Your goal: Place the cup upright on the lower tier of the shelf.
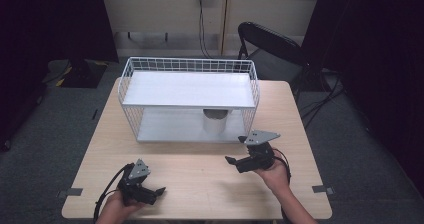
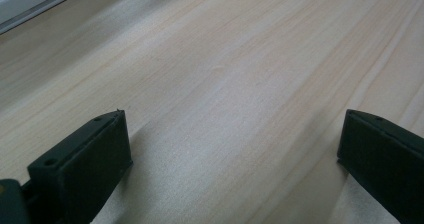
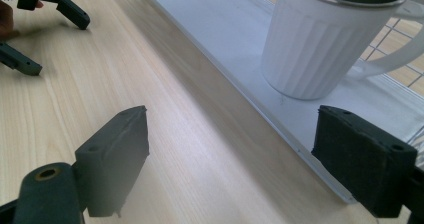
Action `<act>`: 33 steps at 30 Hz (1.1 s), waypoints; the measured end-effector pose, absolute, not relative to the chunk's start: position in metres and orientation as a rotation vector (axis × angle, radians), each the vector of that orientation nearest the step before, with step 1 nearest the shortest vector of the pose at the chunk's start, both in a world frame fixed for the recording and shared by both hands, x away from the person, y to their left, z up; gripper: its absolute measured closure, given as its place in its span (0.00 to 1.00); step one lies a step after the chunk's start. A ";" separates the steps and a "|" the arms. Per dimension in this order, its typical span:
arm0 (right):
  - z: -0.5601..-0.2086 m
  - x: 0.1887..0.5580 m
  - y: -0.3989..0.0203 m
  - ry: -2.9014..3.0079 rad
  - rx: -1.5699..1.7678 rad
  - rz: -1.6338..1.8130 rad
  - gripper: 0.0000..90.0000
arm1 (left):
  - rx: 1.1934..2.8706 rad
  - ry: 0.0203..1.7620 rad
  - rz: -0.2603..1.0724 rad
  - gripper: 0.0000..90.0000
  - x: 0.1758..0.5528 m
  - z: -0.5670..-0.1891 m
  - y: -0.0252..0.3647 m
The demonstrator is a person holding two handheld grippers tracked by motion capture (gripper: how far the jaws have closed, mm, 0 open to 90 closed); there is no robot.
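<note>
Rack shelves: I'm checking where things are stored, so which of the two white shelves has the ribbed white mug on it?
The lower shelf. The ribbed white mug stands on it near the right end, while the upper shelf is bare.

mug top hidden by upper shelf

You have two grippers at the table: the left gripper and the right gripper, each with two black jaws, so four jaws in all, and each held in one hand, two hands counted. Each gripper carries one grey three-cornered plate, two plates together. You have one wooden table. On it stands one white wire rack with two shelves. On its lower shelf you have one white ribbed mug with one handle. Behind the table stands one black folding chair.
</note>
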State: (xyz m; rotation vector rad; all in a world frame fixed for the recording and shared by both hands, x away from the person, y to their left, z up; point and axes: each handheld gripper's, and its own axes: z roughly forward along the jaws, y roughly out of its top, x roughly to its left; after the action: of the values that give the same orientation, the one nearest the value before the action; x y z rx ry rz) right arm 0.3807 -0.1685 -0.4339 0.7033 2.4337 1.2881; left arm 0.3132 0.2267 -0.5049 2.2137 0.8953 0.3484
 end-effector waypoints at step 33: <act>-0.453 0.365 -0.220 2.393 0.818 1.292 0.15 | 2.213 0.896 0.348 0.00 0.313 -0.505 0.227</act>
State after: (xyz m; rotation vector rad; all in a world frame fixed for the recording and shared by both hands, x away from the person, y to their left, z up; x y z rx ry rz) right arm 0.3648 -0.2205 -0.4528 0.8181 2.3932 1.2924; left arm 0.3132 0.2267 -0.5049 2.2135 0.8956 0.3484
